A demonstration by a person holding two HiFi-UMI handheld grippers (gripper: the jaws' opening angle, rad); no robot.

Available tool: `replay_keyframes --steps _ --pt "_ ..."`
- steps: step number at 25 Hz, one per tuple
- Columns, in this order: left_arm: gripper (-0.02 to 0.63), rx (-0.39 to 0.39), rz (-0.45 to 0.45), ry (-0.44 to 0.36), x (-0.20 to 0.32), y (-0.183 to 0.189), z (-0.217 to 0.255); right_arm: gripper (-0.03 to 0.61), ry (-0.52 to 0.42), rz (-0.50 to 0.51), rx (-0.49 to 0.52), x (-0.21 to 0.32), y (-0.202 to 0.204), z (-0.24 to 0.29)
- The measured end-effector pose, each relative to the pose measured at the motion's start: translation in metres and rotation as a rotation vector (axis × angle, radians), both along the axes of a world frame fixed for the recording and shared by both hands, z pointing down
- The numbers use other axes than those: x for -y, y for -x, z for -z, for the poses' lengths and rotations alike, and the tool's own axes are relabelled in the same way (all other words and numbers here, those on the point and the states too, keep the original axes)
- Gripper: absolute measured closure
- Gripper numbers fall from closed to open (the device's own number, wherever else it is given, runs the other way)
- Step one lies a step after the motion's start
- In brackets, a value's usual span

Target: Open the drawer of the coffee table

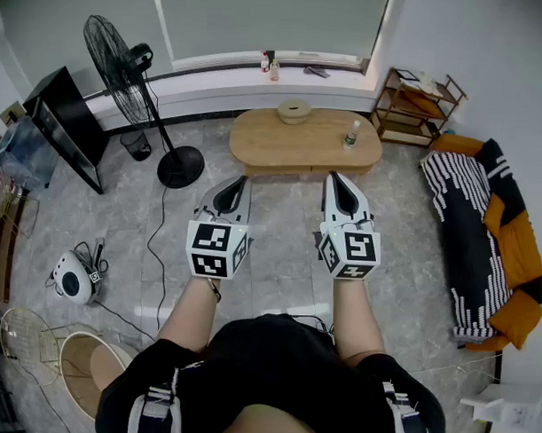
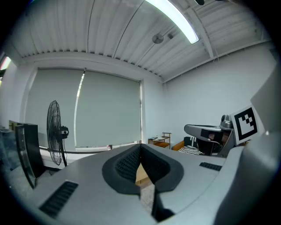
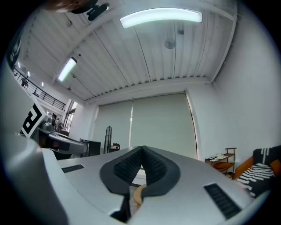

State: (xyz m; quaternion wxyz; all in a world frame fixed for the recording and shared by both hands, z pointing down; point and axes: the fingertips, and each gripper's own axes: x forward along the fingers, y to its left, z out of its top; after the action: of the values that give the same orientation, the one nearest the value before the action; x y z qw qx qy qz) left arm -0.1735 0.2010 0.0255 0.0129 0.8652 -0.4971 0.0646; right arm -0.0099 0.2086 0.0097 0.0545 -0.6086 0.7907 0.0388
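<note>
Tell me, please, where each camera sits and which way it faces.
Head view: on the person's head, looking steeply down at the coffee table; forearms, left gripper and right gripper show.
Left gripper view: on the left gripper, facing the blind and fan along its shut jaws; right gripper at right.
Right gripper view: on the right gripper, angled up at blind and ceiling light; shut jaws below.
Shared: both gripper views show the blind.
</note>
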Motion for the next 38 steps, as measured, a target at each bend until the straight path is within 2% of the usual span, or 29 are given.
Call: replay_keyframes --steps 10,24,28,35,38 --pt "0.592 -0.025 0.013 0.012 -0.026 -0.018 -0.002 0.563 0.018 0.014 0.010 -0.024 -0.020 -0.003" --pt "0.592 0.010 0.063 0.003 -0.058 -0.066 -0.005 0.563 0.011 0.068 0.033 -0.045 -0.063 -0.008" --pt "0.592 0.014 0.082 0.001 -0.065 -0.069 -0.007 0.563 0.020 0.089 0.049 -0.053 -0.067 -0.012" --pt "0.592 0.017 0.075 -0.018 -0.056 -0.086 -0.008 0.563 0.016 0.076 0.046 -0.047 -0.083 -0.014" --pt "0.592 -0.005 0.078 -0.016 -0.041 -0.084 -0.014 0.563 0.006 0.073 0.036 -0.034 -0.082 -0.016"
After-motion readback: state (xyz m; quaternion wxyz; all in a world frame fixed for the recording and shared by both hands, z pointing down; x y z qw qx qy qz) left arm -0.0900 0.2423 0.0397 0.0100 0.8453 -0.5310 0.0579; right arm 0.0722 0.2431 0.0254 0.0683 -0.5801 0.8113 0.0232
